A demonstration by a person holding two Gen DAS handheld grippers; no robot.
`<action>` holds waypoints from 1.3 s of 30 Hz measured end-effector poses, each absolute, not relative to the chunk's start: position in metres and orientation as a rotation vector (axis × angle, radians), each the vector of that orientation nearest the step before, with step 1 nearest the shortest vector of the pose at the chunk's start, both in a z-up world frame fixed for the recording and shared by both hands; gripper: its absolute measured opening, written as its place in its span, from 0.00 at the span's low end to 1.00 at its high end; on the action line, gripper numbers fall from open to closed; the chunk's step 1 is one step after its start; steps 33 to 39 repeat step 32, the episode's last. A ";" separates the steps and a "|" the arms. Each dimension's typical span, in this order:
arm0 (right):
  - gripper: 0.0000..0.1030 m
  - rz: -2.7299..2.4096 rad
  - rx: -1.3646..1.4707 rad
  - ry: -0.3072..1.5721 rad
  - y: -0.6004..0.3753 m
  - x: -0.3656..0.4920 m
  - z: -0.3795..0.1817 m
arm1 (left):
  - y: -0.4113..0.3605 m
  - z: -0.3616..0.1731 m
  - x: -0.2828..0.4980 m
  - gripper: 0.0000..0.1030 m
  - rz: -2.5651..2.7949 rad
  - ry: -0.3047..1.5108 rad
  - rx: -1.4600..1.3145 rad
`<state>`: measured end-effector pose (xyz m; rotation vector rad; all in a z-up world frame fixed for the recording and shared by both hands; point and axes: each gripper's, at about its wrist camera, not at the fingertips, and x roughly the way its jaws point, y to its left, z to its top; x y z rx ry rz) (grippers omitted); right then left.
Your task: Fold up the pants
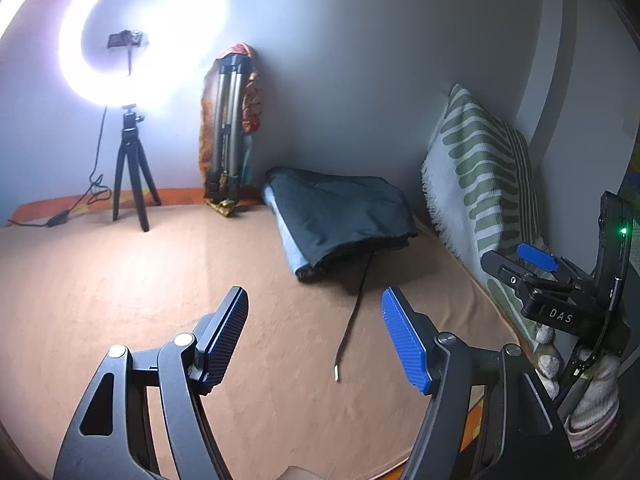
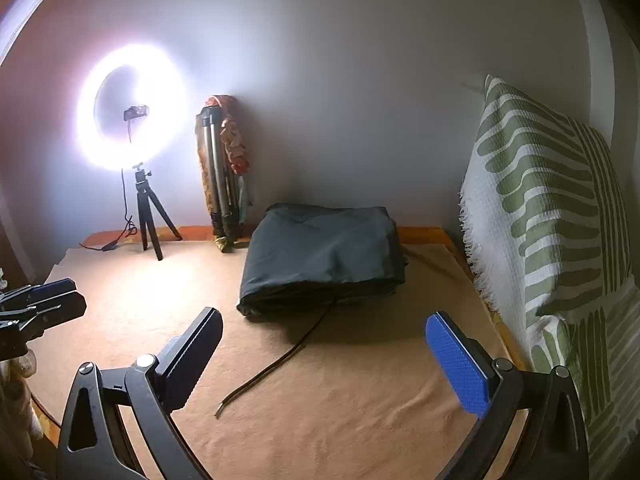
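Folded dark pants [image 2: 320, 256] lie on a tan blanket [image 2: 340, 400] near a lit ring light [image 2: 132, 104]; left gripper [image 1: 316, 332] and right gripper [image 2: 328, 360] both gape wide, empty.

1. The bed [image 2: 340, 412] is covered by a tan sheet, lying mostly flat with faint wrinkles toward the near edge.
2. An orange patterned layer shows under the sheet along the far edge by the wall.
3. The dark folded pants [image 2: 320, 256] lie on the sheet toward the far side, stacked in a squarish bundle.
4. A thin dark drawstring [image 2: 276, 364] trails from the bundle's near edge across the sheet toward me.
5. A small black tripod [image 2: 150, 216] carrying a lit ring light stands on the far left part of the bed, its cable lying beside it.
6. A green-and-white pillow [image 2: 548, 216] sits along the right edge, propped against the wall.
7. A folded silver tripod [image 2: 220, 184] leans upright in the far corner, with patterned cloth behind it.
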<state>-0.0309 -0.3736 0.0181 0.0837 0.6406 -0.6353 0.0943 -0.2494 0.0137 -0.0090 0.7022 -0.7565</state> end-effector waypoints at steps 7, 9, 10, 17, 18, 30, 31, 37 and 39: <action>1.00 -0.667 0.057 0.630 -0.357 -0.031 0.005 | -0.242 0.003 0.085 0.73 -0.718 0.686 0.018; 1.00 -0.663 0.067 0.625 -0.355 -0.032 0.003 | -0.242 0.002 0.084 0.73 -0.703 0.677 0.028; 1.00 -0.663 0.074 0.620 -0.355 -0.032 0.003 | -0.243 0.001 0.083 0.74 -0.695 0.671 0.046; 1.00 -0.673 0.071 0.611 -0.358 -0.028 -0.005 | -0.241 -0.004 0.082 0.79 -0.652 0.652 0.074; 1.00 -0.669 0.075 0.610 -0.358 -0.027 -0.006 | -0.241 -0.005 0.082 0.79 -0.646 0.653 0.077; 1.00 -0.659 0.104 0.609 -0.361 -0.028 -0.009 | -0.234 -0.009 0.080 0.79 -0.610 0.619 0.093; 1.00 -0.658 0.102 0.611 -0.362 -0.027 -0.009 | -0.234 -0.009 0.080 0.79 -0.611 0.620 0.092; 1.00 -0.658 0.102 0.612 -0.361 -0.027 -0.009 | -0.234 -0.009 0.079 0.79 -0.610 0.619 0.097; 1.00 -0.658 0.102 0.612 -0.361 -0.027 -0.009 | -0.234 -0.009 0.079 0.79 -0.610 0.619 0.097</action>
